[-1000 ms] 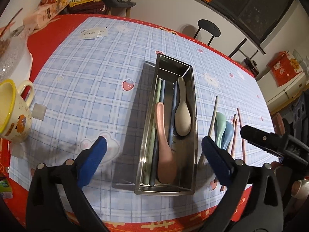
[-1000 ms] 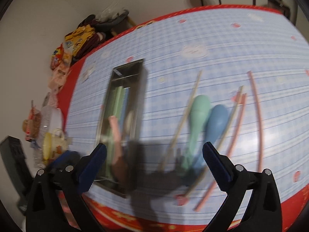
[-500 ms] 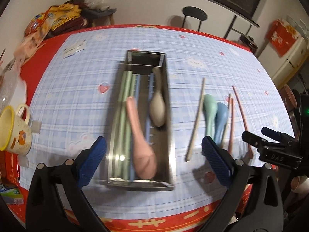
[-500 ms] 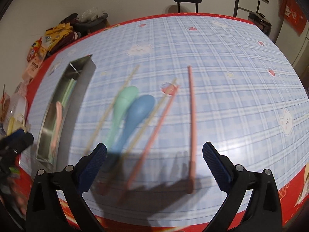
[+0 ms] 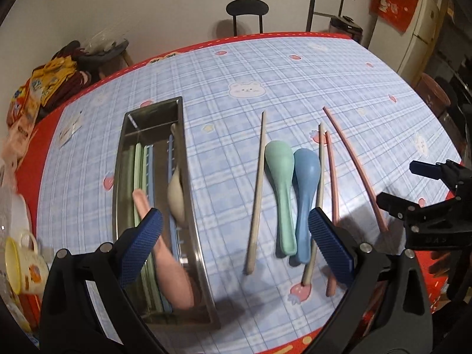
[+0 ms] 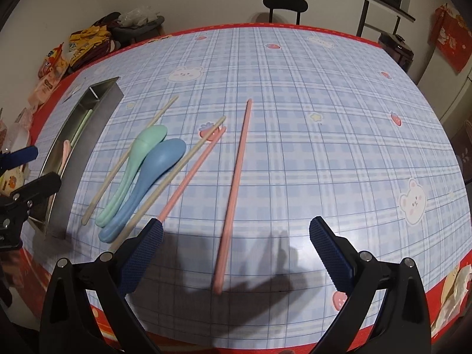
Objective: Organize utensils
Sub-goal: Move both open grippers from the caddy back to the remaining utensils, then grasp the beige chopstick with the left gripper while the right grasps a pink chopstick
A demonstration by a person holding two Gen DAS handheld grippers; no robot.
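Note:
A steel utensil tray (image 5: 188, 177) (image 6: 88, 124) holds a pink spoon (image 5: 174, 277), a beige spoon (image 5: 177, 206) and green and blue chopsticks. On the cloth to its right lie a beige chopstick (image 5: 257, 194), a green spoon (image 5: 280, 171) (image 6: 141, 153), a blue spoon (image 5: 305, 183) (image 6: 159, 165), another beige chopstick (image 6: 177, 174) and two pink chopsticks (image 6: 236, 183) (image 6: 191, 174). My left gripper (image 5: 233, 247) is open and empty above the tray's right edge. My right gripper (image 6: 236, 253) is open and empty over the near end of the long pink chopstick.
A yellow mug (image 5: 20, 262) stands at the near left table edge. Snack bags (image 5: 35, 91) pile at the far left. A black stool (image 5: 247, 8) stands behind the table. The table's red border (image 6: 265, 336) runs close under my grippers.
Both grippers swung right: the left view shifted from centred on the tray toward the loose utensils, the right view from the spoons to the long pink chopstick. Both stayed open.

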